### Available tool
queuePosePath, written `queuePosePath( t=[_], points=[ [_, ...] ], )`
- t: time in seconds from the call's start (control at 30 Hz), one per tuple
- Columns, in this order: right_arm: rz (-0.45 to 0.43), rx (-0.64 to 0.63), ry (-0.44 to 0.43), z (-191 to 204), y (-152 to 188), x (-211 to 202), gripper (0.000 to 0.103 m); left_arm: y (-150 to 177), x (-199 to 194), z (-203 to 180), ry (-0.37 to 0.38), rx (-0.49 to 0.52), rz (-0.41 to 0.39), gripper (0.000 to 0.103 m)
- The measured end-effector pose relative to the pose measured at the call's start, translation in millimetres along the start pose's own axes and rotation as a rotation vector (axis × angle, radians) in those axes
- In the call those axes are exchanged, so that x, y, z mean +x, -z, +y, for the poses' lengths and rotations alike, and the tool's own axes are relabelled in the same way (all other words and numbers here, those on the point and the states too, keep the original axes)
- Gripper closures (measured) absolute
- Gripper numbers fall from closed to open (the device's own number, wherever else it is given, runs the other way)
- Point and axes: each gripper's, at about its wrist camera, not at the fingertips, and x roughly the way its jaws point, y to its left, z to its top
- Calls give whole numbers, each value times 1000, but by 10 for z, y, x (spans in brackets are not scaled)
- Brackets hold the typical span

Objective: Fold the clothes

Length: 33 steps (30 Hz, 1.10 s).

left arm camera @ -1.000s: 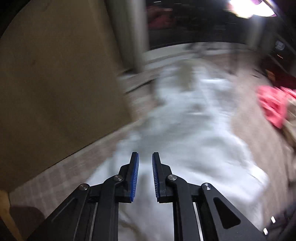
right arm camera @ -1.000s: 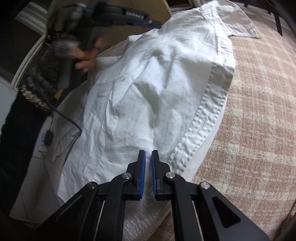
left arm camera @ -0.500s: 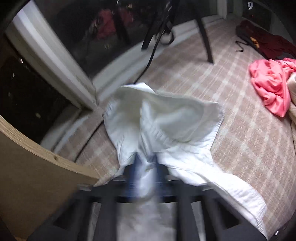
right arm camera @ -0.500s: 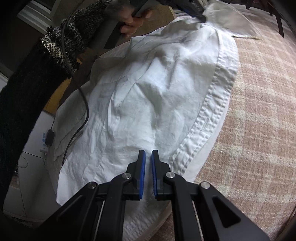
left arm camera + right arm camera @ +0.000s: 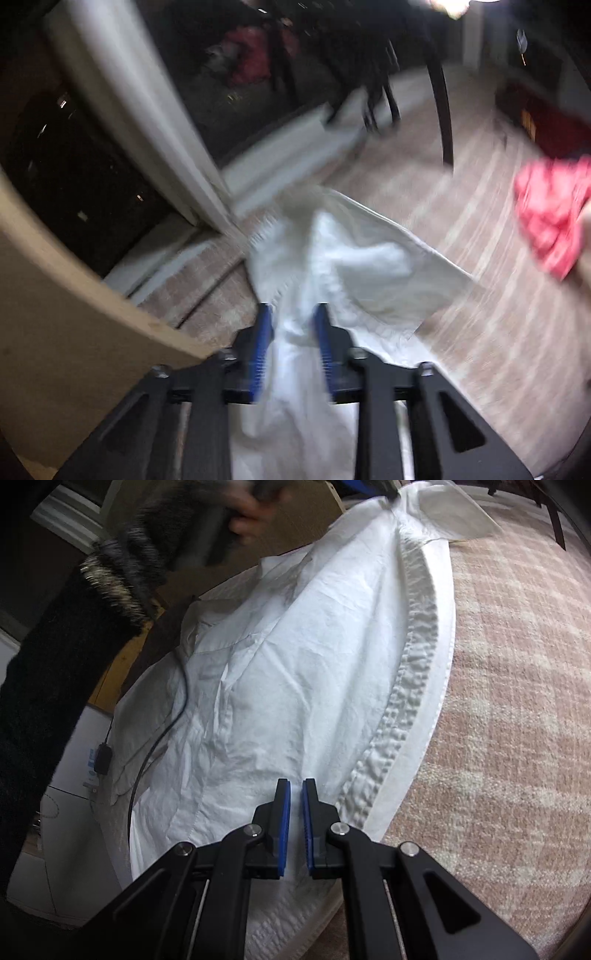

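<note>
We find the right gripper (image 5: 296, 794) closed on nothing, poised over the white shirt's (image 5: 295, 646) hem. The shirt lies spread across the checked cover (image 5: 517, 701). The left gripper (image 5: 291, 325) has just been opening; shirt cloth runs between its blue pads (image 5: 263, 339), and blur hides whether they press it. Farther right lies a pink garment (image 5: 550, 214).

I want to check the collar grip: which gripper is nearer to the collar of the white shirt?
Left. The left gripper has the white shirt between its jaws at the collar; the right gripper is at the opposite, lower end.
</note>
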Motion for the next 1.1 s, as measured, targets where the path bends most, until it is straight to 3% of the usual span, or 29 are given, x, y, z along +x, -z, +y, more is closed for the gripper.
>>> queuePosePath(
  t=[0.07, 0.17, 0.3, 0.43, 0.5, 0.53, 0.6, 0.73, 0.8, 0.87, 0.93, 1.03, 1.1],
  points=[
    [1, 9, 10, 54, -96, -51, 96, 1, -191, 72, 3, -13, -23, 73],
    [-93, 14, 3, 17, -284, -333, 96, 300, -479, 185, 99, -14, 18, 73],
    [-179, 37, 24, -110, -894, -460, 96, 857, -373, 130, 104, 7, 147, 72],
    [-147, -6, -9, -238, -1414, -207, 96, 1214, -131, 209, 94, -54, 226, 70],
    [-86, -1, 123, -315, -1689, 93, 96, 1279, -81, 308, 70, -89, 225, 62],
    [-52, 27, 251, -436, -1724, 171, 97, 1289, -87, 375, 67, -117, 222, 61],
    [-53, 118, 235, -645, -1712, 114, 100, 1302, -202, 475, 84, -173, 196, 67],
    [-117, 98, 252, -499, -1609, -13, 99, 1355, -498, 463, 127, -214, 135, 67],
    [-119, 53, 167, -328, -1520, -16, 99, 1388, -627, 427, 154, -227, 117, 67],
    [-117, -4, 67, -116, -1425, 28, 98, 1531, -795, 318, 235, -237, 100, 67],
    [-90, -54, 41, 47, -1388, 208, 97, 1648, -830, 173, 285, -212, 116, 64],
    [-26, -98, 79, 100, -1126, 254, 97, 1923, -706, 55, 124, -120, 228, 66],
    [-5, -95, 130, 44, -985, 215, 99, 2035, -698, 111, 49, -119, 247, 65]
  ],
)
